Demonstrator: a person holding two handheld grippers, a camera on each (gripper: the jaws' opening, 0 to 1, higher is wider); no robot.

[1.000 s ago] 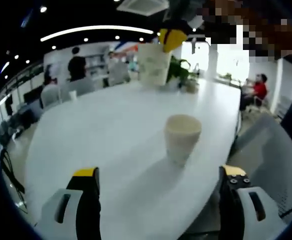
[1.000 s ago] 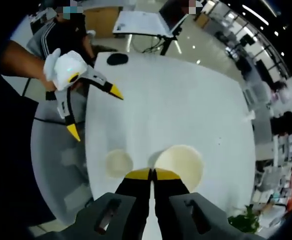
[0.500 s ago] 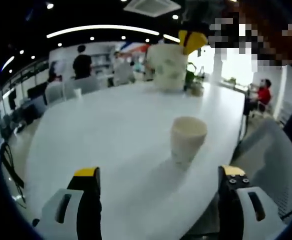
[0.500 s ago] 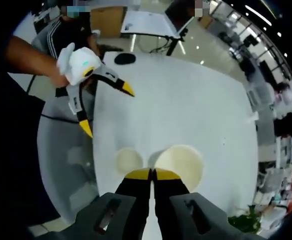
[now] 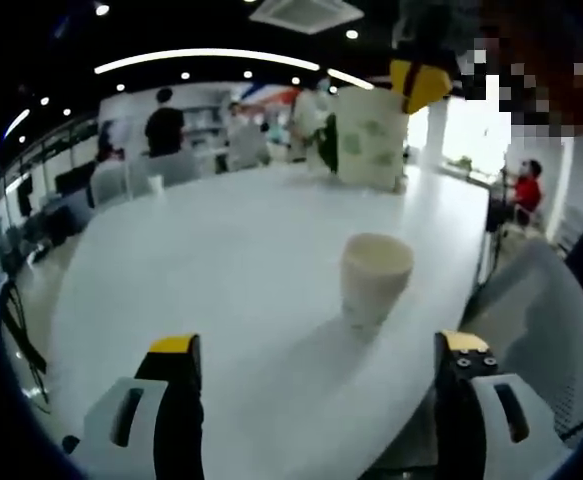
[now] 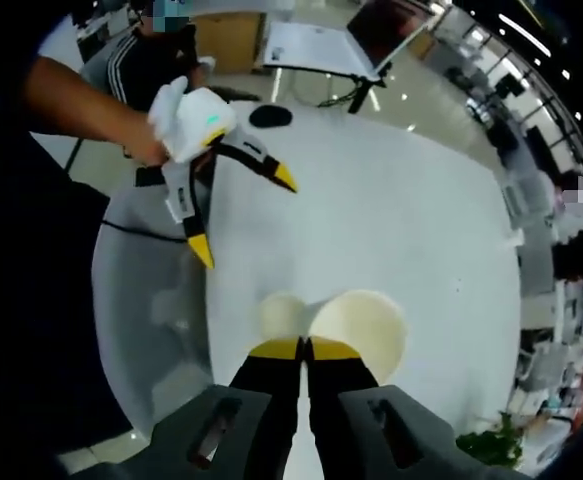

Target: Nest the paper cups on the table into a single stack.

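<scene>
The right claw (image 6: 305, 347) is pinched tight on the rim of a held paper cup (image 6: 361, 330), carried above the white table (image 6: 401, 230). The standing paper cup (image 5: 375, 277) rests upright on the table near its edge; seen from above it sits just at 9 o'clock of the held cup, perhaps partly beneath it. The left claw (image 5: 321, 350) hangs wide apart with nothing between its jaws, the standing cup toward 1 o'clock ahead of it.
</scene>
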